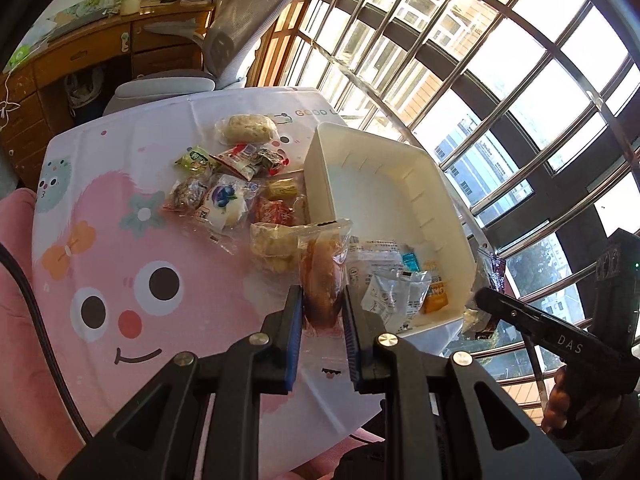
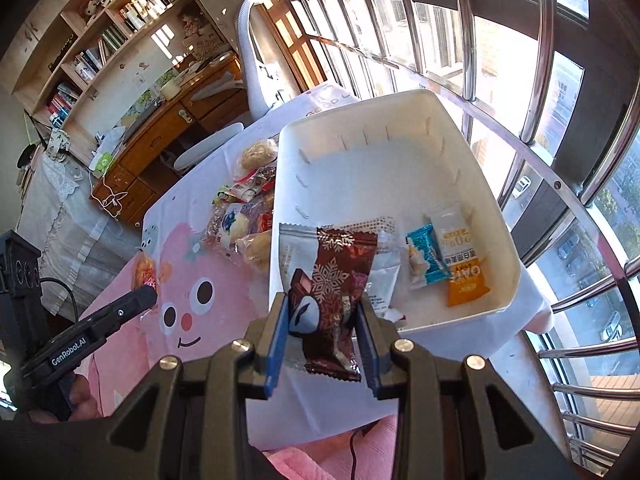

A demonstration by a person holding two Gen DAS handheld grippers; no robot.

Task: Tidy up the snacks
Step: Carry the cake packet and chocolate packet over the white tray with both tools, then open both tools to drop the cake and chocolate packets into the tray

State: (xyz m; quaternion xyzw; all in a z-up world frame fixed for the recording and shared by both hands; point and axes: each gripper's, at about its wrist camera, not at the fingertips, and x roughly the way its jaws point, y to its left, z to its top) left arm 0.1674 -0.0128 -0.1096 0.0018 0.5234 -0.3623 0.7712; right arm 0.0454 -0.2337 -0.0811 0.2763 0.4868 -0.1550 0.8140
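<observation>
My left gripper (image 1: pixel 321 300) is shut on a clear-wrapped brown bread roll (image 1: pixel 322 276), held above the table next to the white bin (image 1: pixel 320 148). My right gripper (image 2: pixel 324 308) is shut on a dark brown snowflake-printed snack packet (image 2: pixel 340 280), held over the near edge of the white bin (image 2: pixel 508 216). Inside the bin lie a white pouch (image 2: pixel 380 268), a blue packet (image 2: pixel 426 256) and an orange-and-white packet (image 2: pixel 460 264). A pile of loose wrapped snacks (image 1: pixel 236 188) lies on the tablecloth left of the bin.
The table wears a pink cartoon-face cloth (image 1: pixel 132 280). A grey office chair (image 1: pixel 244 28) and a wooden desk (image 1: pixel 92 52) stand behind it. Metal window bars (image 1: pixel 500 92) run close along the bin's far side. A pink cushion (image 1: pixel 16 280) borders the table's left edge.
</observation>
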